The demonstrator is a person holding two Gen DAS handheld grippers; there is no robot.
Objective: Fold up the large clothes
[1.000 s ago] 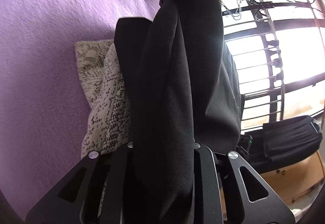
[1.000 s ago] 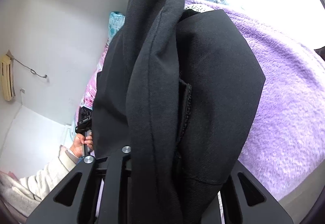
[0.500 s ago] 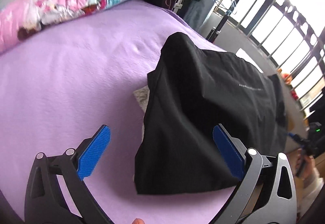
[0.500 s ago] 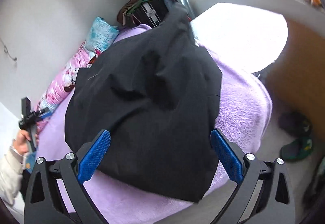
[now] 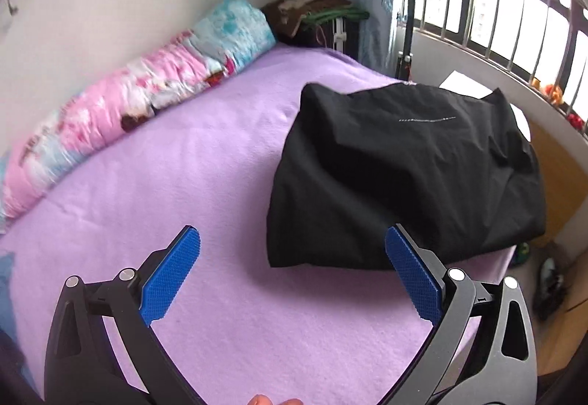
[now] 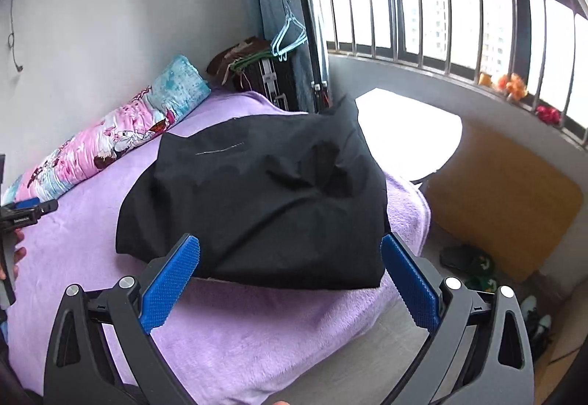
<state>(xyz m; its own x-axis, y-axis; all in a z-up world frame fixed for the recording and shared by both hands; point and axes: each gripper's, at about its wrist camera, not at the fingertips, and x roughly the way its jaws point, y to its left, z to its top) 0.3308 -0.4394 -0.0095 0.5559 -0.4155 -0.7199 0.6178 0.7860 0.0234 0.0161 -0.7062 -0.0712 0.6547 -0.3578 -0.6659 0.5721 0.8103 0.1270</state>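
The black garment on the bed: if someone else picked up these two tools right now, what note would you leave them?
Left tool: open, empty, above the purple blanket.
Right tool: open, empty, at the garment's near edge.
Black garment: lying in a folded, rumpled bundle near the bed's window-side corner, held by neither tool.
Done: garment folded over and set down.
Left: smooth the wrinkles and square the edges, perhaps one more fold.

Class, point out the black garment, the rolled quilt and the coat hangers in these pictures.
black garment point(image 5: 404, 177): left wrist view, middle of its top layer.
rolled quilt point(image 5: 121, 118): left wrist view, pink middle section.
coat hangers point(image 6: 290, 33): right wrist view, on the hanging wire frames.
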